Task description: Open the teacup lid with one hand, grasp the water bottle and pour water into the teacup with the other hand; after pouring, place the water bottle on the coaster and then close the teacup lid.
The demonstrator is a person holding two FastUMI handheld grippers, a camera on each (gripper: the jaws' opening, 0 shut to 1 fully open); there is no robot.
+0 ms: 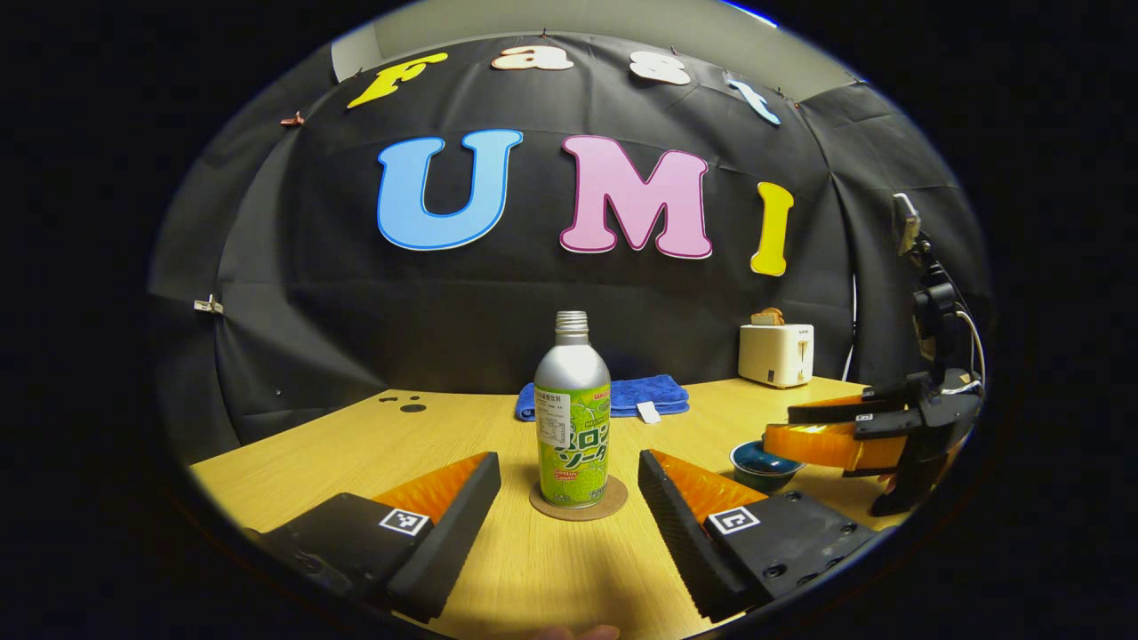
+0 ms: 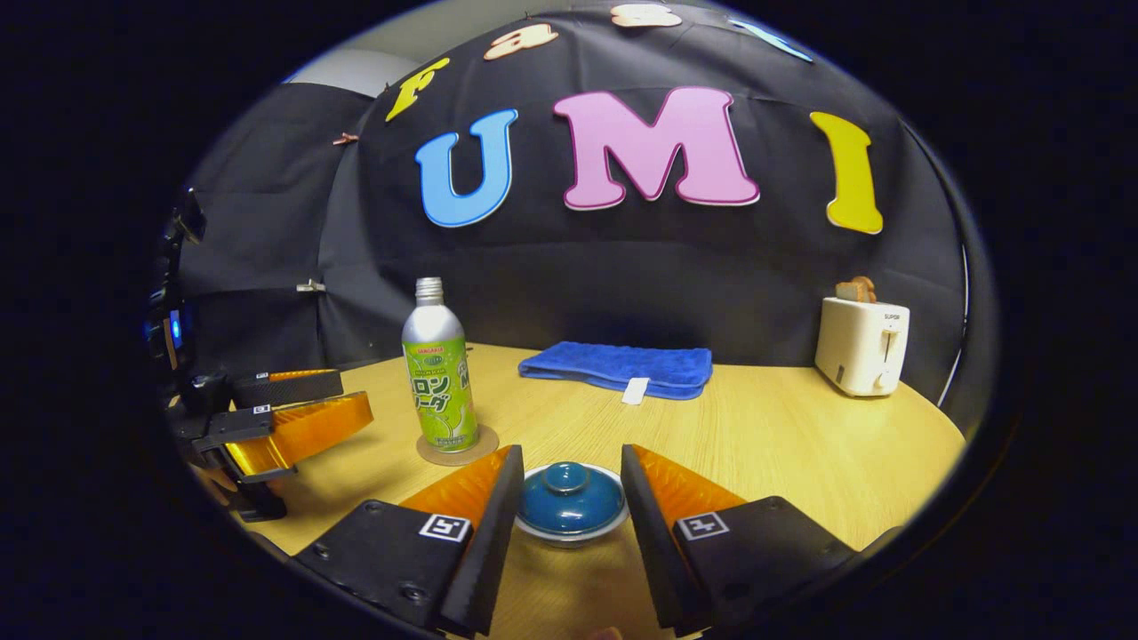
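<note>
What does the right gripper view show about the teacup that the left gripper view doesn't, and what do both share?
Right gripper view: the teacup lies between the right gripper's open fingers, its blue lid on, knob visible.

Left gripper view: the left gripper, open, faces the water bottle; the teacup is partly covered by the other gripper.

Both: the bottle upright on its coaster, a blue towel, a white toaster, the wooden table.

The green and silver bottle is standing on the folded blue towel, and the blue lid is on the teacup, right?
Not quite. The green and silver metal bottle stands on the round brown cork coaster, not on the folded blue towel, which lies farther back on the wooden table. The right gripper view shows this. The round blue ceramic lid is indeed on the teacup.
</note>
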